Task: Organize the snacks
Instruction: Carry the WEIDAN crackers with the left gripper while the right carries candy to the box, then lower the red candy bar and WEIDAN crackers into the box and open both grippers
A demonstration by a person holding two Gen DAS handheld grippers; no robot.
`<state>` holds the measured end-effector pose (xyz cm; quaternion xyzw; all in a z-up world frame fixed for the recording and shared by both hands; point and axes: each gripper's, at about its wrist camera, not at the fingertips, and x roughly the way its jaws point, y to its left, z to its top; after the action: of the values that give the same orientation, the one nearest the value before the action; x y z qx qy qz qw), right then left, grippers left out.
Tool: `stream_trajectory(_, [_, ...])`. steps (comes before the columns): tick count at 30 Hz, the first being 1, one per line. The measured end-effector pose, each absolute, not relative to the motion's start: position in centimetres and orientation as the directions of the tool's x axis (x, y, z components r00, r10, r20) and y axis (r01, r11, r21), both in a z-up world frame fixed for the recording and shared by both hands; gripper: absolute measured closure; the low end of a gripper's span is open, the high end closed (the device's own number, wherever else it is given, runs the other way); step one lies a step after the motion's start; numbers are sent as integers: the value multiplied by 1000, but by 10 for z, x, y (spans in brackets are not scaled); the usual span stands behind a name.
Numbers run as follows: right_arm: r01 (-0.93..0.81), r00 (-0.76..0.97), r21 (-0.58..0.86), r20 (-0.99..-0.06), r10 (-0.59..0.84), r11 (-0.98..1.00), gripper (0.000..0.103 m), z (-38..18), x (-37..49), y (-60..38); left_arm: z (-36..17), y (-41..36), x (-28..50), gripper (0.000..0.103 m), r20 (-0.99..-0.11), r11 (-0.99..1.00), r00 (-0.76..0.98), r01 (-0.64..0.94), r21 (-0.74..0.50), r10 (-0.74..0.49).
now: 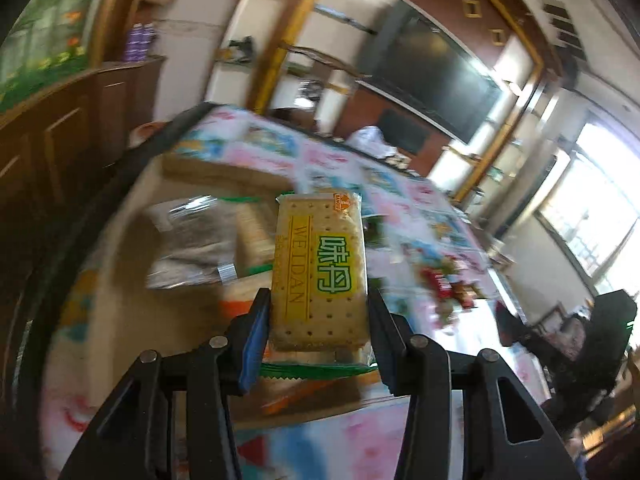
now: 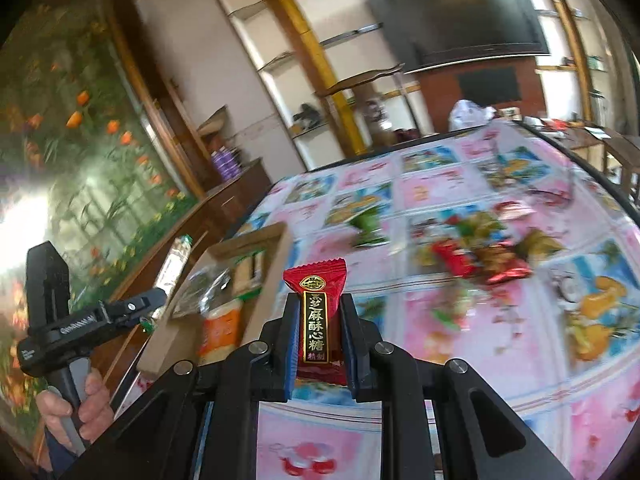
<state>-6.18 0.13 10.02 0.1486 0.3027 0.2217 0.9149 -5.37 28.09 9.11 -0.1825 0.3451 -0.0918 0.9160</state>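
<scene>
We are working over a table (image 2: 460, 196) with a bright pictured cloth, in a room with a dark screen (image 2: 460, 20) on the far wall and shelves (image 2: 280, 60) beside it, while a wooden box (image 2: 224, 276) of snacks is sitting at the table's left edge and loose sweets (image 2: 480, 256) are lying well apart to the right. Our left gripper (image 1: 318, 320), angled down over the box, is clamping a cracker pack (image 1: 320, 268) upright. Our right gripper (image 2: 320, 340) is pinching a red candy (image 2: 316, 316) just beside the box, and our left hand (image 2: 84, 404) is gripping its handle.

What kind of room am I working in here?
Likely a home living or dining room: a wall-mounted television, built-in shelves, and a table under a colourful patterned cloth.
</scene>
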Motion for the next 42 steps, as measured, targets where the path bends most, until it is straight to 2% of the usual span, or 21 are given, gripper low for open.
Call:
stream_trajectory(5, [-379,686,375,-500,528,846,83,101,-59,38,57,310,-52,58,-654,911,715,-59,-409,-247])
stream_trajectory(15, [-451,591,391,-543,597,802,83,92,-35,101,29,324,-48,58,-675,891,684,-83,-447,-275])
stream_trajectory(23, [-481,515,398,-594,619,781,82,68,-21,145,29,327,-51,58,-649,885,704,-63,-460,-287])
stream_trajectory(42, [-451,472,414,-641,605,790,82,35,-10,153,30,333,-53,58,-624,870,720,-56,-489,-305])
